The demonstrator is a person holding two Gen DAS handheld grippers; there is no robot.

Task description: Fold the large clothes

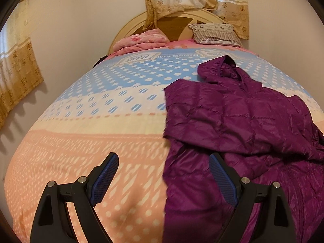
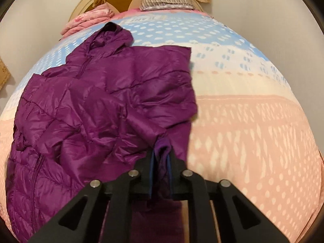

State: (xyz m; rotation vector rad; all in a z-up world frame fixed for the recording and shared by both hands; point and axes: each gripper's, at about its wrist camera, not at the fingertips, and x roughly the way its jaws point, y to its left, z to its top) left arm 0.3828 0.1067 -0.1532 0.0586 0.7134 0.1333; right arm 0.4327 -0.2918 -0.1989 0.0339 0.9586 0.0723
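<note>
A purple hooded puffer jacket [image 1: 239,125] lies rumpled on the bed, its hood toward the headboard. In the left wrist view my left gripper [image 1: 164,160] hovers open over the jacket's near left edge, with nothing between its blue pads. In the right wrist view the same jacket [image 2: 97,109] fills the left half of the bed. My right gripper [image 2: 161,151] is shut on a bunched fold of the jacket's sleeve, which is pinched between the pads and lifted off the bedspread.
The bedspread [image 1: 97,137] is blue with dots at the far end, peach near me. A pink folded quilt [image 1: 139,40] and a grey patterned pillow [image 1: 216,33] lie by the wooden headboard. Curtains [image 1: 20,77] hang on the left wall and behind the bed.
</note>
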